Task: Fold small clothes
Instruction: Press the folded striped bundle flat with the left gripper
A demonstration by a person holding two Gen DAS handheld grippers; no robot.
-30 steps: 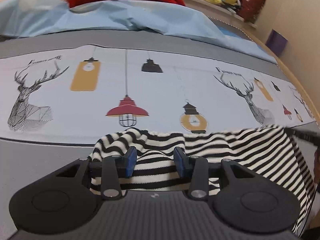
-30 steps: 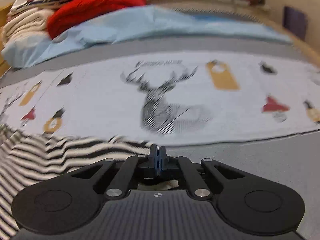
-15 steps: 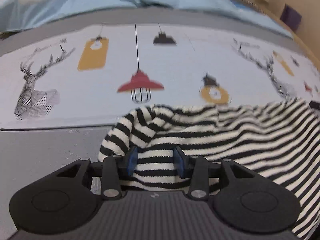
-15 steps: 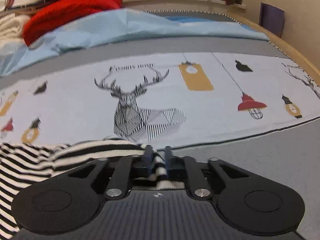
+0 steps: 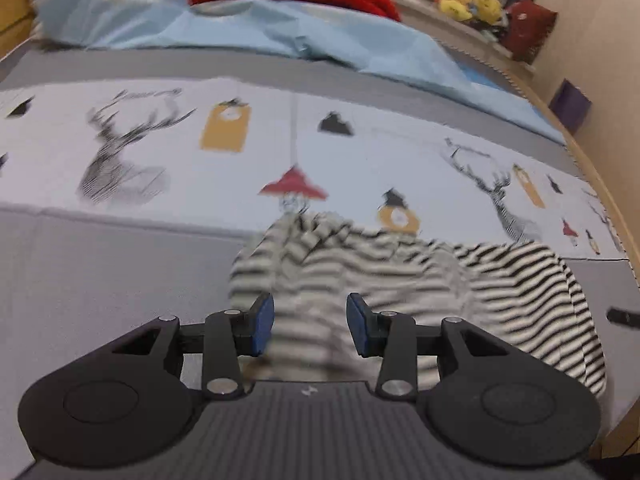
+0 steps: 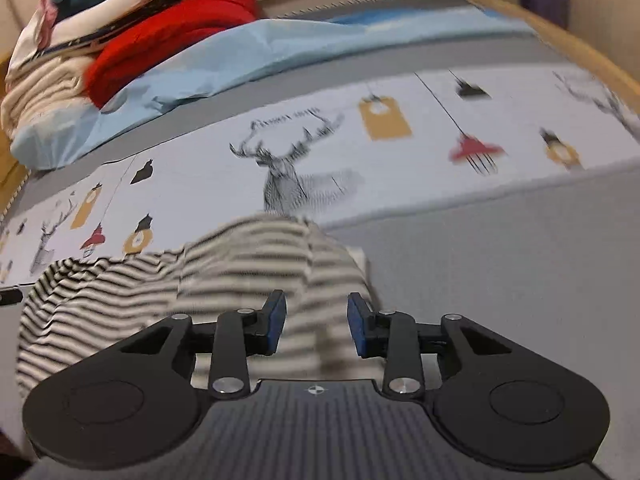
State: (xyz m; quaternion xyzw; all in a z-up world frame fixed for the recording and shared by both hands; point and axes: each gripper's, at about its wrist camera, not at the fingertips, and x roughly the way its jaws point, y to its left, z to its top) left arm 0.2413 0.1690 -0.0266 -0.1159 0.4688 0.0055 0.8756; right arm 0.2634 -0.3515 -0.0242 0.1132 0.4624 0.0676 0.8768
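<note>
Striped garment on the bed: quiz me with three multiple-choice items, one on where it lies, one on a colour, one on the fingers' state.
1. Where does the striped garment lie?
A. on the red pile
B. on the bed, across the grey band and the edge of the deer-print sheet
C. on the window ledge

2. What colour are the pads on the fingers?
A. blue
B. yellow
C. green

3. How do the fingers of the left gripper stand?
A. shut tight with no gap
B. apart, with no pad pressing the cloth
C. clamped on a red cloth

Answers:
1 B, its stripes spread over the grey cover and reach the lantern print.
2 A, both wrist views show blue pads.
3 B, a clear gap shows, with cloth lying beyond it; the right gripper is opening too, likewise pressing nothing.
</note>
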